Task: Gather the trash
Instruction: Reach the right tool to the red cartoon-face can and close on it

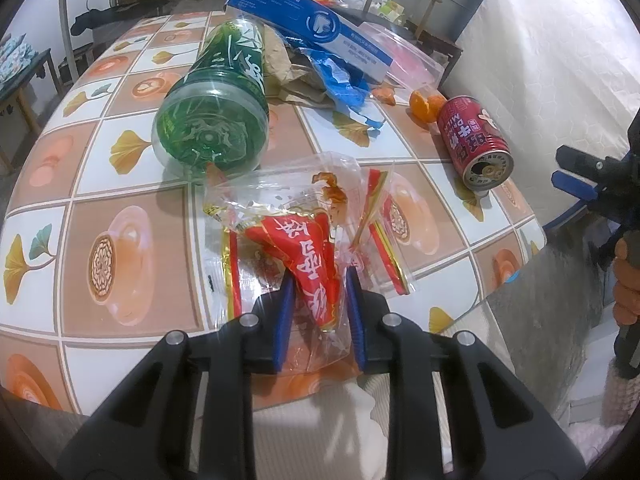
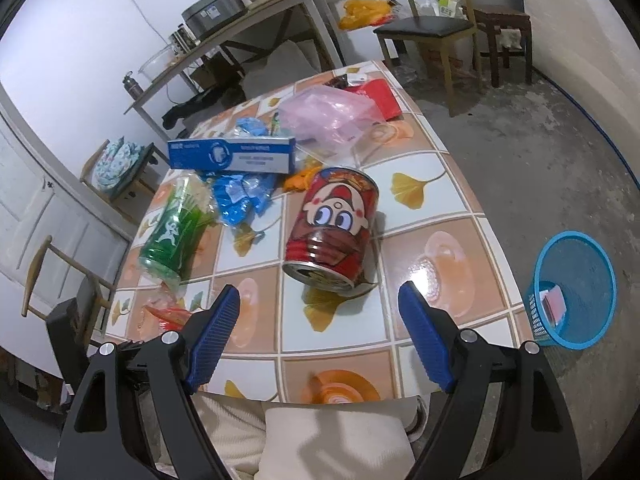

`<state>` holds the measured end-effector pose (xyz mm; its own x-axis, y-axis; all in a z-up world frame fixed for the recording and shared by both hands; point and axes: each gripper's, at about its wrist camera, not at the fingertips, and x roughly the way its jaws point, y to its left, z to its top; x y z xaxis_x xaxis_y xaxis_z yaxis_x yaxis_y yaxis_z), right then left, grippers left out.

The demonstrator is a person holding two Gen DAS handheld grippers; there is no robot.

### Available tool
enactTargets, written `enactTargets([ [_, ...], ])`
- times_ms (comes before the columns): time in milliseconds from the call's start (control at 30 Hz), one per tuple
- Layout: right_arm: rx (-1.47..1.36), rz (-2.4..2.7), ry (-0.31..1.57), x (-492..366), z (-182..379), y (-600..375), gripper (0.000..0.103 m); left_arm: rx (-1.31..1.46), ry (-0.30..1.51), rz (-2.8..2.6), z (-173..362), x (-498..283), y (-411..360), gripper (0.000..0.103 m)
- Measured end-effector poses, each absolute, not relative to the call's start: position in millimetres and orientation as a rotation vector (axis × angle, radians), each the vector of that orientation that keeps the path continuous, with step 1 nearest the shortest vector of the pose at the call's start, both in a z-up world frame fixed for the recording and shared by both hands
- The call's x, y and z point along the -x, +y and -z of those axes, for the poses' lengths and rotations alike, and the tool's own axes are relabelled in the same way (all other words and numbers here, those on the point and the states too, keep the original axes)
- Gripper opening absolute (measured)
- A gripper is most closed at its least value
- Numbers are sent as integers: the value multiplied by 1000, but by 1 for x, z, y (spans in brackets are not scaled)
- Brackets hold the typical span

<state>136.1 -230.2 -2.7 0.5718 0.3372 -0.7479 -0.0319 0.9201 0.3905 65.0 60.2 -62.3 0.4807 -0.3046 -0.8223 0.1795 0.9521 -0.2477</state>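
The left gripper (image 1: 320,280) is clamped on a red and clear snack wrapper (image 1: 308,252) at the near edge of the tiled table (image 2: 460,208). The right gripper (image 2: 320,300) is held wide open and empty, with the red can (image 2: 336,228) lying just beyond its fingertips. A blue basket (image 2: 576,292) is seen on the floor to the right.

The right tool (image 2: 320,320) hangs over the near edge of the tabletop (image 2: 436,196), its blue pads spread wide with nothing between them. Just beyond lies a red can (image 2: 334,228) on its side. To the left lie a green bottle (image 2: 174,228), blue wrappers (image 2: 240,196) and a blue box (image 2: 232,155). A blue basket (image 2: 576,292) stands on the floor at right.
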Motion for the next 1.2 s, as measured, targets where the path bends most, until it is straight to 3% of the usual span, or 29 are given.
enactTargets([
  [733,-429,-186,976,-145,14,-241,82,218,979,377,51,-56,62,21],
  [1200,-401,-180,987,-195,16,-221,82,224,985,438,52,-59,52,21],
])
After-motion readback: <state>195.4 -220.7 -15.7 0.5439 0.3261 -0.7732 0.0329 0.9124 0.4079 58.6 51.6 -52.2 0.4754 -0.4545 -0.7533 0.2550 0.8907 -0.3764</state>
